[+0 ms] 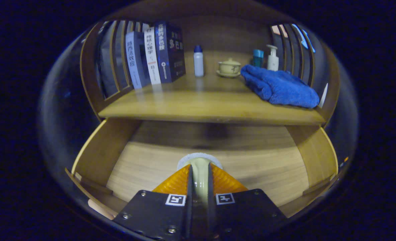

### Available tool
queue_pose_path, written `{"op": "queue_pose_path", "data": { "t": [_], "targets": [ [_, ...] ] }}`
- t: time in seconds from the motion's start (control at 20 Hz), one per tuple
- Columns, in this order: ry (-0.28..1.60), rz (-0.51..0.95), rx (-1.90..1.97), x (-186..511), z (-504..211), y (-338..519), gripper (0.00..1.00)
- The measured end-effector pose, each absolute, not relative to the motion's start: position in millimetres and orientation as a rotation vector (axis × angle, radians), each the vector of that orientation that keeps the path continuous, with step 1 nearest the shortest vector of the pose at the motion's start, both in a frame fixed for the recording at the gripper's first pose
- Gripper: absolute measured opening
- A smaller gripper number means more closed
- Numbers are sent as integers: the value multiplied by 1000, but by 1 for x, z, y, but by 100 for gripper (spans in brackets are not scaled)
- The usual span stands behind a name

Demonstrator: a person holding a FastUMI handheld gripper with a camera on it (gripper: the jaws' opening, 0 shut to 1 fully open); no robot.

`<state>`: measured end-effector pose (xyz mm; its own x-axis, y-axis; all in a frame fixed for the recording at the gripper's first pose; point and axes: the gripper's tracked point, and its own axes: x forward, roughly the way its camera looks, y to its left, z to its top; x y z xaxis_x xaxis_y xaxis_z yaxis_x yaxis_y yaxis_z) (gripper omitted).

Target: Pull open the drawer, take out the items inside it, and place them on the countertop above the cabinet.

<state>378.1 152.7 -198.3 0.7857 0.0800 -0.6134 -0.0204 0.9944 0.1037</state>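
Observation:
The wooden drawer [144, 160] stands pulled open below the countertop [204, 103]. My gripper [199, 172] hovers over the drawer's floor, shut on a small cream ceramic piece [199, 160]. Its pale round rim pokes out just past the fingertips, and both fingers press on its sides. It looks like a small cup, though most of it is hidden between the fingers. The rest of the drawer floor beyond the fingers shows bare wood.
On the countertop stand several books [154, 55] at the left, a white bottle with a blue cap [198, 62], a lidded cream tea bowl on a saucer [229, 68], a blue towel [278, 87], a teal container [258, 57] and a pump bottle [272, 58].

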Motion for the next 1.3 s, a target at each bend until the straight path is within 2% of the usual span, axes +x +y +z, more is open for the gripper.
{"op": "queue_pose_path", "data": {
  "t": [0.25, 0.5, 0.8, 1.3],
  "targets": [
    [524, 43, 95, 388, -137, 143, 18],
    [428, 8, 63, 433, -99, 132, 18],
    [446, -13, 84, 487, -112, 136, 18],
    [419, -69, 86, 539, -120, 133, 18]
  ]
}}
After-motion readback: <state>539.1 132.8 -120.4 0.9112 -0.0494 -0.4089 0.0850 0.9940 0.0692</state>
